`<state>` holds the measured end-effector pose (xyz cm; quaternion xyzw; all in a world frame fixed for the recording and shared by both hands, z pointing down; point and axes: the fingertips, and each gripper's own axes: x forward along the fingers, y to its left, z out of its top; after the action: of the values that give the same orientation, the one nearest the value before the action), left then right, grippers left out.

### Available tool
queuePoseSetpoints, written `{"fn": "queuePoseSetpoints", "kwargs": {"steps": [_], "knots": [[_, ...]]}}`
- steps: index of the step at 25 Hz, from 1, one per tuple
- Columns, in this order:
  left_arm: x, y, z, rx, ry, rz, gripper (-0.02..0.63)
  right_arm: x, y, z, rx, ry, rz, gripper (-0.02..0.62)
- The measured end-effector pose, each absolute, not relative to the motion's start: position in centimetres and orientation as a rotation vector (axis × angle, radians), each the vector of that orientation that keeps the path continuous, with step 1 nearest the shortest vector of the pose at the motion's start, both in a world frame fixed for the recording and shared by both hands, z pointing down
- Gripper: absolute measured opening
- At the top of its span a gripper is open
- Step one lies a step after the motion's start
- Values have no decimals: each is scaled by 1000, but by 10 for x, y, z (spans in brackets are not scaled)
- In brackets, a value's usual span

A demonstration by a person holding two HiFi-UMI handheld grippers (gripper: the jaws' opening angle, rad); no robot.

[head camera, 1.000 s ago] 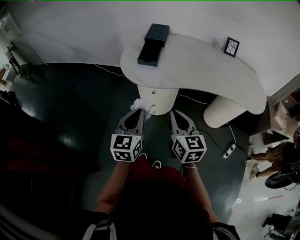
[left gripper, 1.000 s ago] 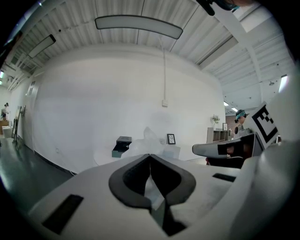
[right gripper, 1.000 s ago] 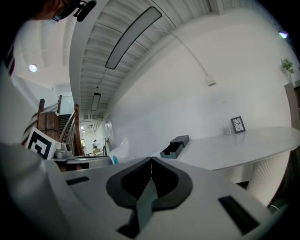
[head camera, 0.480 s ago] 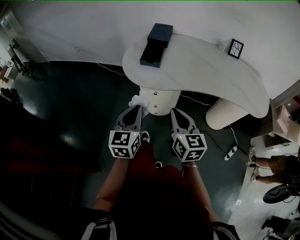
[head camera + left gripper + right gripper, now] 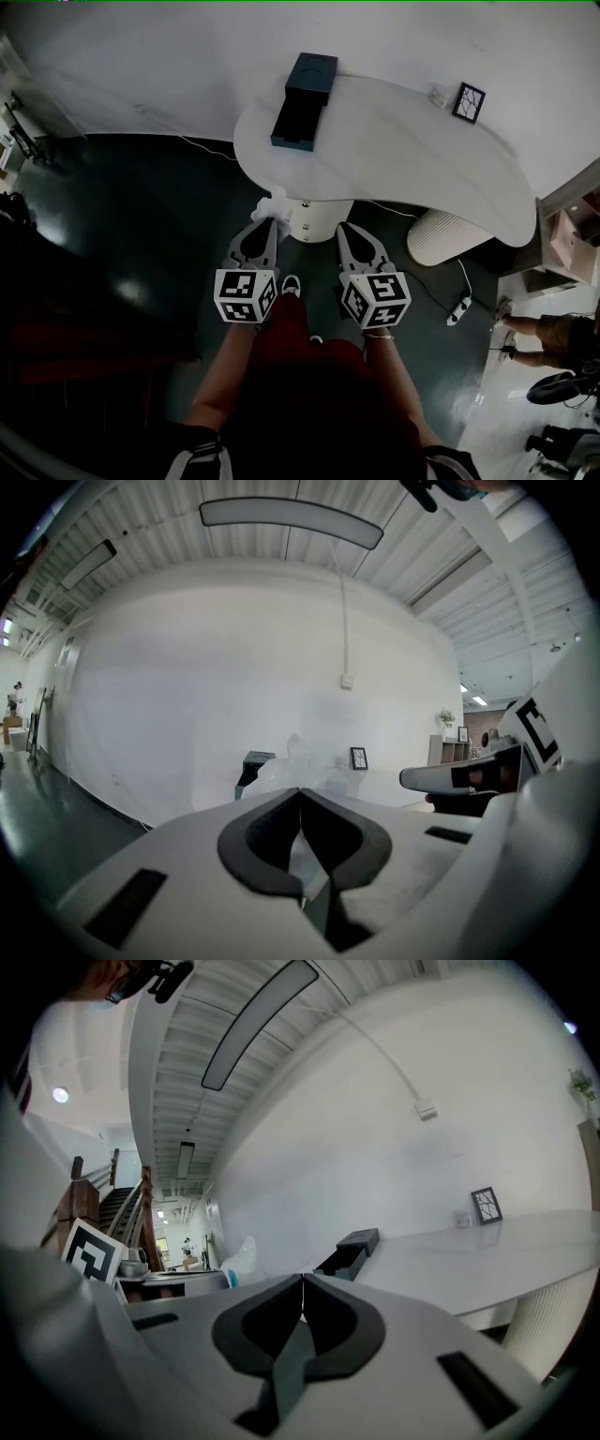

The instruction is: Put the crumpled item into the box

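A: How will the crumpled item handle?

B: Very light and soft, I judge. It is a thin, whitish, half-translucent wad, perhaps plastic film or tissue; the views are too soft to say which. It should crush rather than resist, and it may spring open or cling to a pad on release. Nothing about it looks fragile.

A: Where is it?

B: It is in the left gripper, whose jaws are closed on it, and the wad bunches out past the tips. The left gripper view shows it as a pale, creased lump above the line where the jaws meet. It hangs in the air just off the near edge of the white table, in front of the pedestal.

A: Is that a fair place to hold it?

B: I think so. The pinch is on a fold at the wad's lower part and the bulk is free beyond the tips, so the loose end can go into the box first.

A: And the right gripper?

B: Clenched, with nothing between its jaws, just beside the left one.

A: And the box?

B: A dark teal box stands at the table's far left edge, its tray apparently slid out toward the near side. It is well apart from the wad. A small picture frame stands at the far right corner.
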<state>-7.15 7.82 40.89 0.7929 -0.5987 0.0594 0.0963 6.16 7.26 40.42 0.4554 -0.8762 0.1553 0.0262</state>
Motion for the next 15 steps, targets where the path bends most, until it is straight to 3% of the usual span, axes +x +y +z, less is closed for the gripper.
{"fn": "queuePoseSetpoints", "kwargs": {"steps": [15], "knots": [[-110, -32, 425, 2340, -1704, 177, 23, 17, -33, 418, 1421, -2640, 502, 15]]}}
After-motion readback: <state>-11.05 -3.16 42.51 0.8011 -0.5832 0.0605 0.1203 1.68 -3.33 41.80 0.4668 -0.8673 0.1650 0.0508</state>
